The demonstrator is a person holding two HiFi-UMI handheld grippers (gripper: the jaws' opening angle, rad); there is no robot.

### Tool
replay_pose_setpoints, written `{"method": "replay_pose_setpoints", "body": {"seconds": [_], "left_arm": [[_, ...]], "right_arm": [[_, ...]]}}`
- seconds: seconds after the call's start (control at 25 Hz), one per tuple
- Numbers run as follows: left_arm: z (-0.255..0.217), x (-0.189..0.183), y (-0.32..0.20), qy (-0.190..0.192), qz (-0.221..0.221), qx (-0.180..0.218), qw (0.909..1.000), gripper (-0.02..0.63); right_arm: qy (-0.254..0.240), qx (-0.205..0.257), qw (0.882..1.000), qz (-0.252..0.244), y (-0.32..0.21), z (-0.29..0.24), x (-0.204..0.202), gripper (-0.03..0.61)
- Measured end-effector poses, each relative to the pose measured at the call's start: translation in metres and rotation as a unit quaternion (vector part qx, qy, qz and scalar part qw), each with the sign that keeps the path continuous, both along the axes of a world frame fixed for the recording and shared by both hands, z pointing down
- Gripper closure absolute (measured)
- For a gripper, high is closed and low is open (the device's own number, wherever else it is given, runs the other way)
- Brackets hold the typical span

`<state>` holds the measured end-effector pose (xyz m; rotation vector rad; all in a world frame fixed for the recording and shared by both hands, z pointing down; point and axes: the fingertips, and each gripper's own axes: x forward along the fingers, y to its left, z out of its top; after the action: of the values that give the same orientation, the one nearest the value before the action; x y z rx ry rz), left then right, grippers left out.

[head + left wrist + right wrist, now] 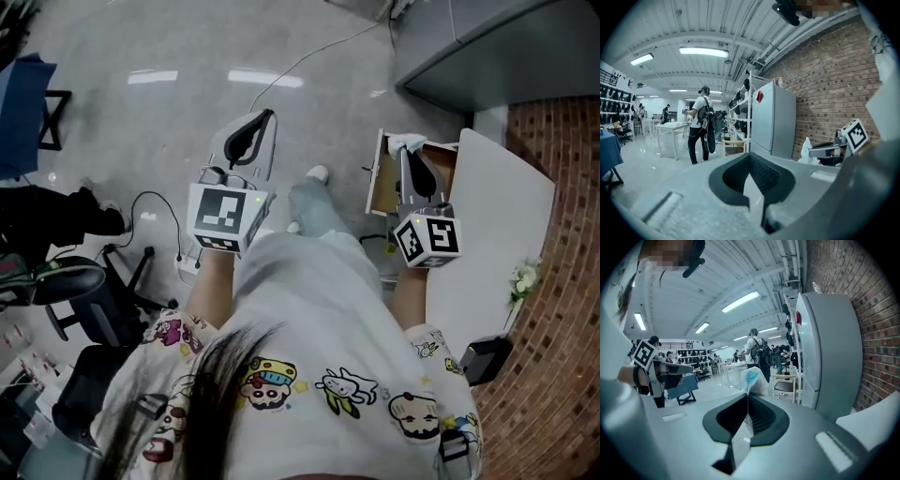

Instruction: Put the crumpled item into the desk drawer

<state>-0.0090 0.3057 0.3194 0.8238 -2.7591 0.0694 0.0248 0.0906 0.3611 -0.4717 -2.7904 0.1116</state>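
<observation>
Pinching the crumpled item (751,375), right tongs (748,397) hover over drawer (377,180)

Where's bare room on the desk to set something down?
The white desk top is bare from the open drawer across to the flowers. Crowded: the near end by the black box, and the drawer mouth, where the right gripper holds the crumpled item.
</observation>
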Motion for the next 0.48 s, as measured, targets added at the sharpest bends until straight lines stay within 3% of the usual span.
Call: {"method": "replay_pose_setpoints", "body": {"seconds": [0.24, 0.48], "left_arm": [[-0.015, -0.069, -0.053, -0.012, 0.056, -0.007, 0.9983, 0.617], [-0.022, -0.114, -0.11, -0.017, 0.115, -0.017, 0.9931, 0.617]], "right_arm": [[-0.009, -0.008, 0.999, 0.05, -0.045, -0.011, -0.043, 0.561], [-0.009, -0.017, 0.994, 0.105, -0.09, -0.014, -0.064, 0.561]]}}
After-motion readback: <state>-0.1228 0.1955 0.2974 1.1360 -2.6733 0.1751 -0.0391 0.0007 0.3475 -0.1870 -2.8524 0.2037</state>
